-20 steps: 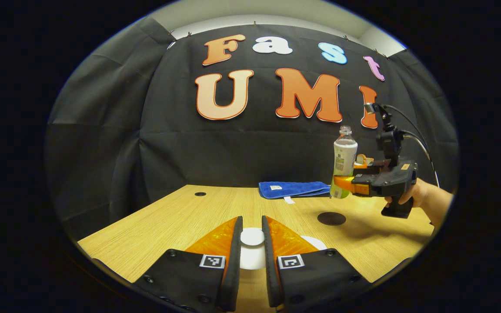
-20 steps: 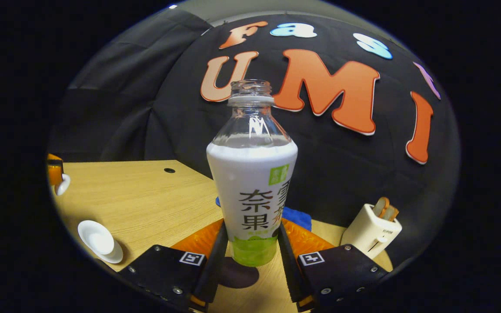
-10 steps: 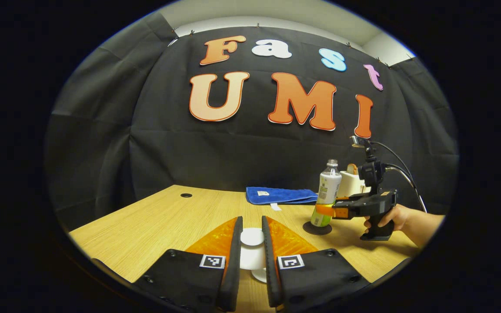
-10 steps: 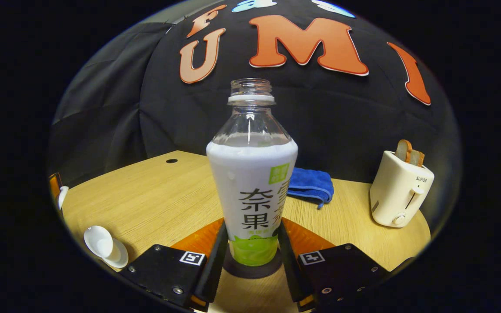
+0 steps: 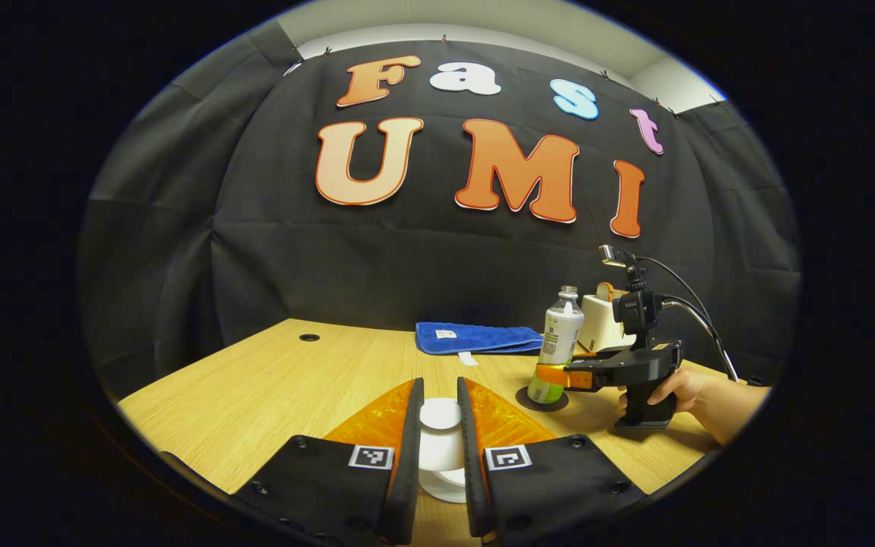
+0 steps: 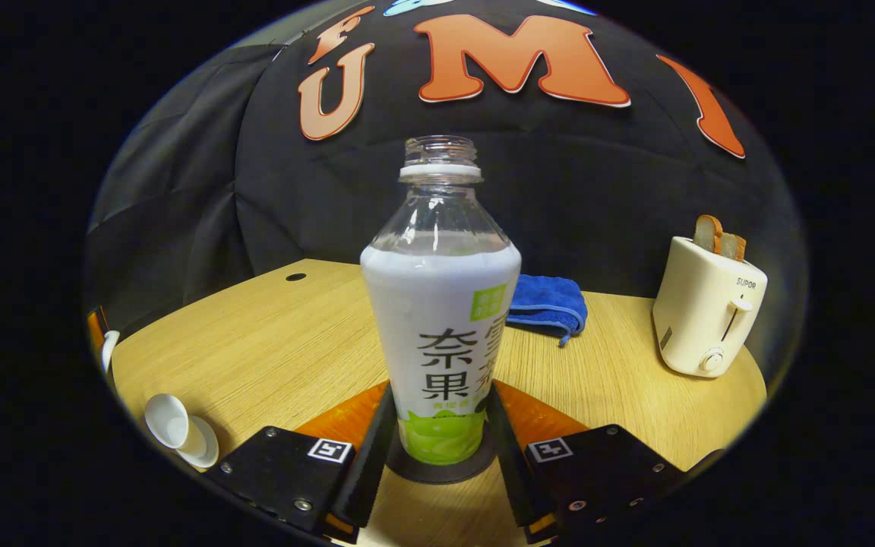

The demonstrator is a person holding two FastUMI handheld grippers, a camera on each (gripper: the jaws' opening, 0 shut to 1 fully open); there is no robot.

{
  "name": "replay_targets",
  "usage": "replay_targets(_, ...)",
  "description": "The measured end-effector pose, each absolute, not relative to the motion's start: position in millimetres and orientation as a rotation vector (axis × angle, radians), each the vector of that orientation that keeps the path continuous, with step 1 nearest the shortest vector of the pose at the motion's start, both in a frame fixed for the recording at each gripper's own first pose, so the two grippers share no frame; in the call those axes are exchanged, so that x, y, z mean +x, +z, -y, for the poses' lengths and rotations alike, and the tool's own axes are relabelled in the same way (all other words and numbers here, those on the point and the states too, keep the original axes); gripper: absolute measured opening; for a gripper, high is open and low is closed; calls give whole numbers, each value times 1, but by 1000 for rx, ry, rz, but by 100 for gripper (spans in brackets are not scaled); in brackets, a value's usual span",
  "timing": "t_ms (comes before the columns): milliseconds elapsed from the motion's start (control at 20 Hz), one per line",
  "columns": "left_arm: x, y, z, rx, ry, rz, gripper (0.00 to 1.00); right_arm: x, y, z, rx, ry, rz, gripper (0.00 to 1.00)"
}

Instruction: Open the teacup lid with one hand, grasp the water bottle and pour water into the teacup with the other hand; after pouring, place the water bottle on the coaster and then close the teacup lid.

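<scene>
The water bottle [image 6: 441,304], uncapped, with a white and green label, stands upright on the dark round coaster [image 6: 437,472]. My right gripper [image 6: 440,395] is shut on its lower part, a finger on each side. In the left gripper view the same bottle [image 5: 557,351] stands on the coaster [image 5: 542,403] at the right, with a hand [image 5: 684,384] holding that gripper. My left gripper [image 5: 440,389] is shut on the white teacup lid [image 5: 440,416] by its knob. The open white teacup [image 6: 172,427] sits on its saucer at the far left of the right gripper view.
A cream toaster [image 6: 707,311] with bread in it stands at the back right of the wooden table [image 6: 270,349]. A folded blue towel [image 6: 548,304] lies behind the bottle near the wall. A small round hole [image 5: 309,336] marks the table's far left.
The right gripper has come down with the bottle from the air onto the coaster. The left gripper still holds the lid and has shifted slightly.
</scene>
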State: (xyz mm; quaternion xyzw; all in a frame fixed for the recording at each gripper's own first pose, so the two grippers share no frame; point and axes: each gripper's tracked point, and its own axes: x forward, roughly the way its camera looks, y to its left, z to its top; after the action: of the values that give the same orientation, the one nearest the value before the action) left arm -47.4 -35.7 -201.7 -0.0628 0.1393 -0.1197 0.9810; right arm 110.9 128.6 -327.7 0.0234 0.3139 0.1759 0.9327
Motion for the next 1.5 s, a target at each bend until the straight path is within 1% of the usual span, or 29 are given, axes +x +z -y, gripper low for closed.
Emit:
replay_targets(50,-46,-204,38,-130,-245,-288,29,105,-327,-129,61,363,-657,78)
replay_targets(100,-45,-208,39,-130,-246,-293,30,103,-325,-131,75,373,-661,84)
replay_targets(150,-45,-212,42,-127,-249,-299,30,99,-322,-130,77,376,-659,94)
replay_targets(200,-46,-215,46,-126,-261,-308,30,96,-318,-127,74,375,-650,98)
replay_targets(350,-48,-228,57,-101,-282,-330,30,86,-302,-121,68,377,-617,98)
replay_targets(600,-49,-248,71,-46,-301,-369,30,52,-274,-130,125,435,-578,98)
replay_targets(950,-49,-269,76,-12,-308,-421,30,33,-241,-117,112,431,-493,98)
replay_targets(1150,-51,-275,80,9,-309,-444,30,25,-232,-107,142,423,-476,98)
replay_targets(1300,-51,-273,79,36,-298,-443,32,21,-225,-98,164,411,-471,98)
replay_targets(1400,-48,-265,73,49,-279,-421,39,21,-215,-90,150,396,-443,98)
replay_targets(1450,-45,-256,69,46,-262,-399,45,20,-209,-87,142,387,-426,98)
replay_targets(1500,-42,-247,69,37,-250,-379,54,20,-202,-83,139,382,-408,97)
